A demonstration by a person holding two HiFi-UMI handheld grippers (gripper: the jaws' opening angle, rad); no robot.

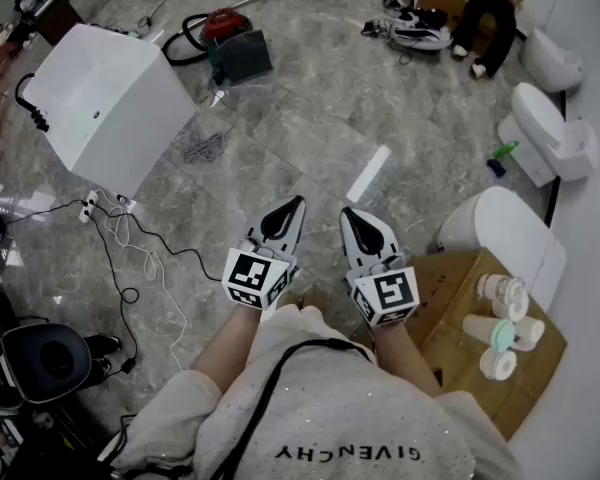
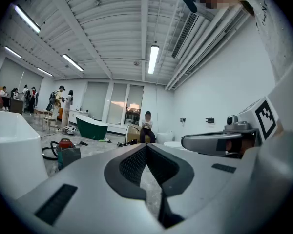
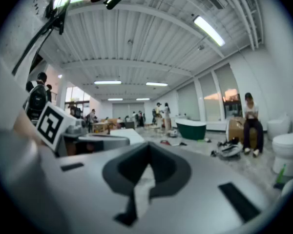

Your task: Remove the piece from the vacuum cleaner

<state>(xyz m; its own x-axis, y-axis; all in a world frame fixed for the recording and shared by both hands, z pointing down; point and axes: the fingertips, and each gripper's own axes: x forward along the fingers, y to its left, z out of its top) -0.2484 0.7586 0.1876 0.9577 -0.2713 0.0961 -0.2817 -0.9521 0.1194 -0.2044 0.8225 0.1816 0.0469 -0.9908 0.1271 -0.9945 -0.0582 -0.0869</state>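
In the head view, the left gripper [image 1: 296,203] and the right gripper [image 1: 348,212] are held side by side over the grey marble floor [image 1: 310,128], each with its jaws pressed together and nothing between them. The red canister vacuum cleaner with a black hose [image 1: 223,22] sits well apart from both, far up the floor, just beside a dark teal box [image 1: 243,56]. A large white rectangular tub [image 1: 110,93] stands at the left, its open side showing bare white walls. At the lower right a brown cardboard box [image 1: 450,298] carries several white cylindrical bottles [image 1: 502,293] on its top, one with a pale green cap. In the left gripper view, the jaws meet at their tips on nothing; the vacuum cleaner [image 2: 64,144] shows far off at the left, and a dark green bathtub [image 2: 92,128] stands behind it. In the right gripper view, the jaws are likewise closed and empty, with the bathtub [image 3: 191,129] and a white toilet [image 3: 288,150] in the distance.
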